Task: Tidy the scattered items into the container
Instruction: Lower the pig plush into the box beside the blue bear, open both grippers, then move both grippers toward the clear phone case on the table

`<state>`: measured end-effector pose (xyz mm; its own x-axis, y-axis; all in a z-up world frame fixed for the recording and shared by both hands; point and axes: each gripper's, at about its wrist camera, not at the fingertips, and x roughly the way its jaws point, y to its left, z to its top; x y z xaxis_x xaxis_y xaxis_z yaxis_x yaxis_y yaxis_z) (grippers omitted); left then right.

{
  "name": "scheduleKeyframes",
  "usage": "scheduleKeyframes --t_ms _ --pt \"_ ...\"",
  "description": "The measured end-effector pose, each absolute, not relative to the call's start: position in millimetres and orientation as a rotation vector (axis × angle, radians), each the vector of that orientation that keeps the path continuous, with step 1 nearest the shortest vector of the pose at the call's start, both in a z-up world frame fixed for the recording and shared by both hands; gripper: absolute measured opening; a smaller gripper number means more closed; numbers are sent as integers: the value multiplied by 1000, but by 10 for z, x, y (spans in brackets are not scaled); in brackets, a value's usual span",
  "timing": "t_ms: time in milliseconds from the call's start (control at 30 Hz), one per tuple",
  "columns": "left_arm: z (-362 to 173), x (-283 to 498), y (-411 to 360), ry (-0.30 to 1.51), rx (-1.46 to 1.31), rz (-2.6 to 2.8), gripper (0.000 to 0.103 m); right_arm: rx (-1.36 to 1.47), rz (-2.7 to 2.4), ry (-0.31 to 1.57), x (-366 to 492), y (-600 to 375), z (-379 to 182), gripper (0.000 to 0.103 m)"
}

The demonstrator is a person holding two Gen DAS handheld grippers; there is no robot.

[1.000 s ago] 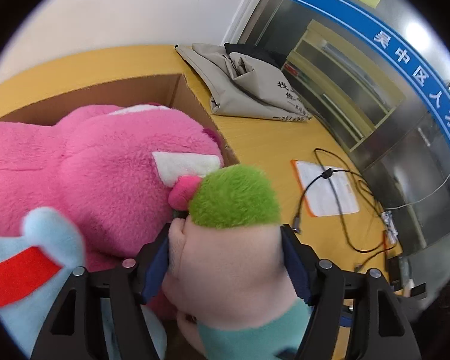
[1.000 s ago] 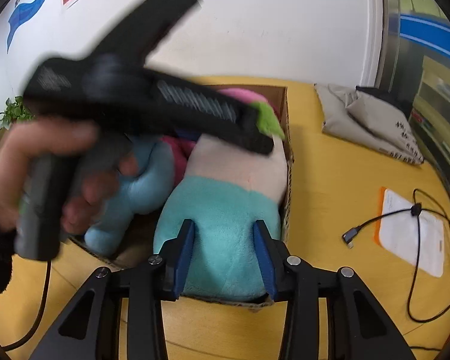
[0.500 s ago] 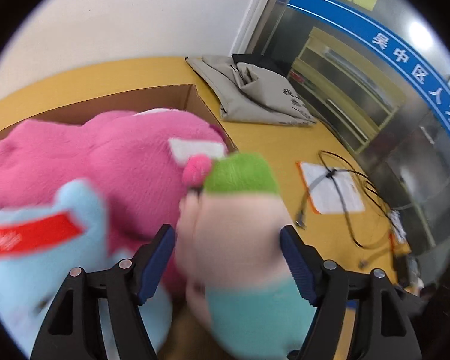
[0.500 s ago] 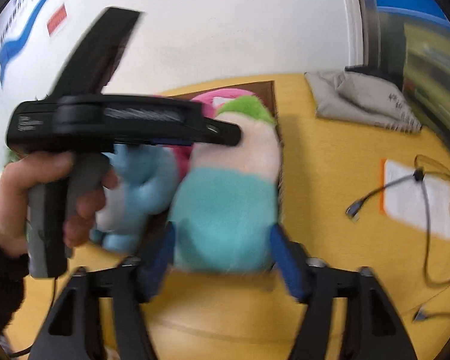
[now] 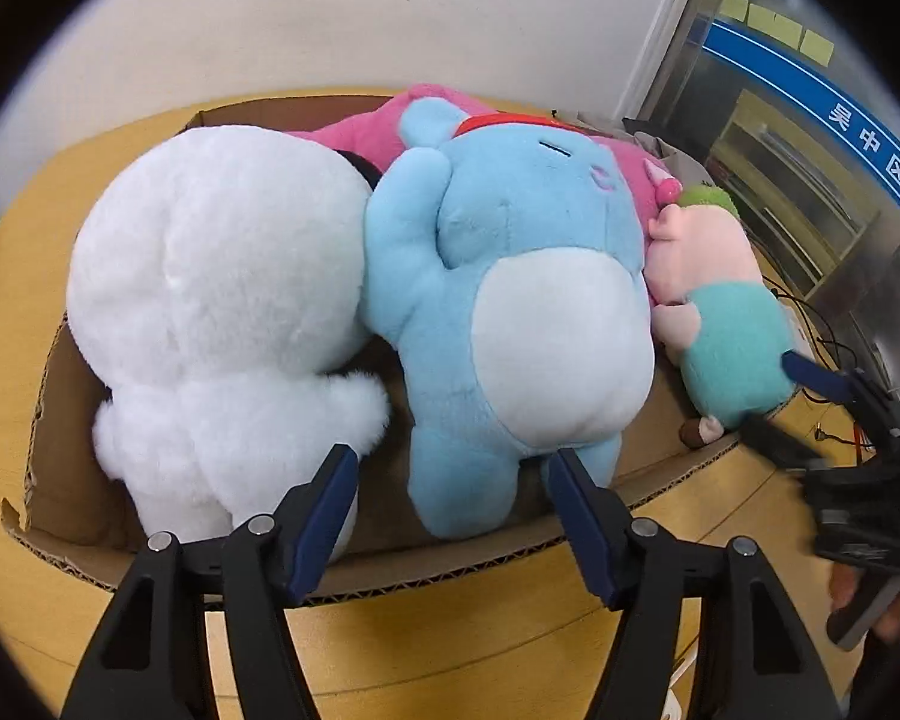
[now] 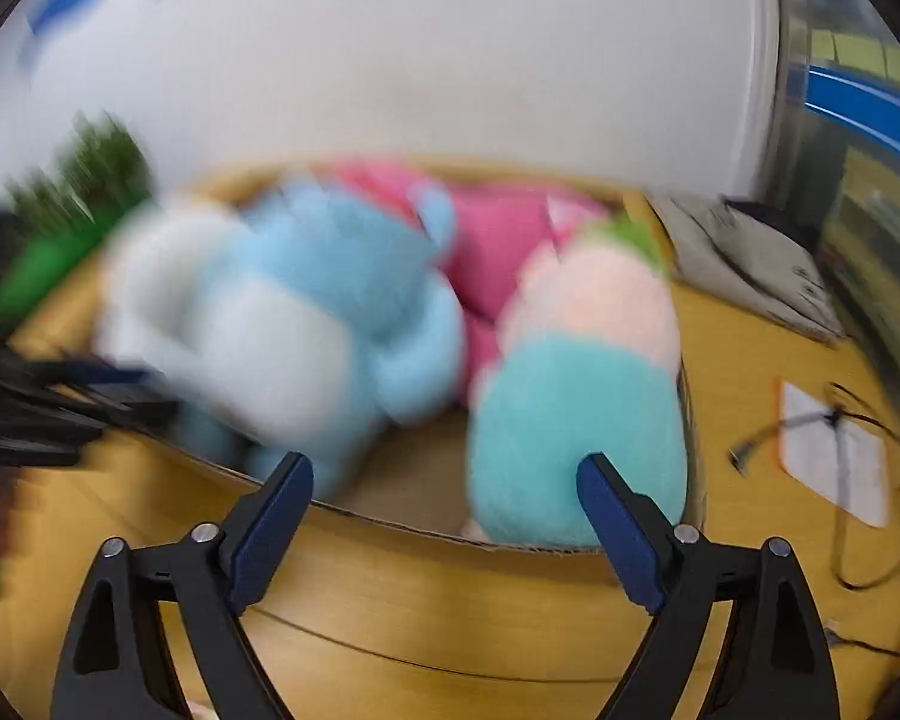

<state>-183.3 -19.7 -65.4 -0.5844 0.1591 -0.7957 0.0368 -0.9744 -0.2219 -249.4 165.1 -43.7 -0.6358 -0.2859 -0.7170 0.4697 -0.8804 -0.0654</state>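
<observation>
A cardboard box (image 5: 60,516) on the yellow table holds a white plush (image 5: 222,276), a blue plush (image 5: 510,276), a pink plush (image 5: 366,132) behind them, and a teal-bodied, green-haired plush (image 5: 726,324) at its right end. My left gripper (image 5: 453,474) is open and empty, just in front of the box, facing the blue plush's feet. My right gripper (image 6: 444,480) is open and empty, at the box's front edge (image 6: 390,525); its view is blurred. The teal plush (image 6: 576,426) and the blue plush (image 6: 330,312) show there. The right gripper also appears in the left wrist view (image 5: 822,402).
A folded grey cloth (image 6: 744,258) lies on the table right of the box. A white paper with orange edge (image 6: 834,456) and black cables (image 6: 870,540) lie further right. A green plant (image 6: 72,210) stands at the left. A white wall is behind.
Both grippers have opened and let go of the teal green-haired plush, which now lies in the box. Both have pulled back to in front of the box.
</observation>
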Motion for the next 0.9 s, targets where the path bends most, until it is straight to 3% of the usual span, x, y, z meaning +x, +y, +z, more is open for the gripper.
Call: scheduleKeyframes --t_ms 333,500,633,733,833,900 --pt "-650 -1372 30 -333 -1342 2710 65 1144 -2551 253 -2107 1784 -442 92" --pt "-483 -1073 -10 -376 -1373 2765 67 1110 -2461 143 -1901 1850 -235 100" --pt "-253 -568 -33 -441 -1288 2775 81 1000 -2402 73 -1471 2092 29 103" --pt "-281 -292 127 -452 -1308 2691 81 1043 -2379 183 -1253 2345 -174 103" --pt "-552 -267 369 -502 -1399 2588 81 1154 -2397 257 -1259 2497 -506 99" --pt "-764 -275 413 -580 -1454 2517 80 1193 -2374 220 -1305 2558 -639 89"
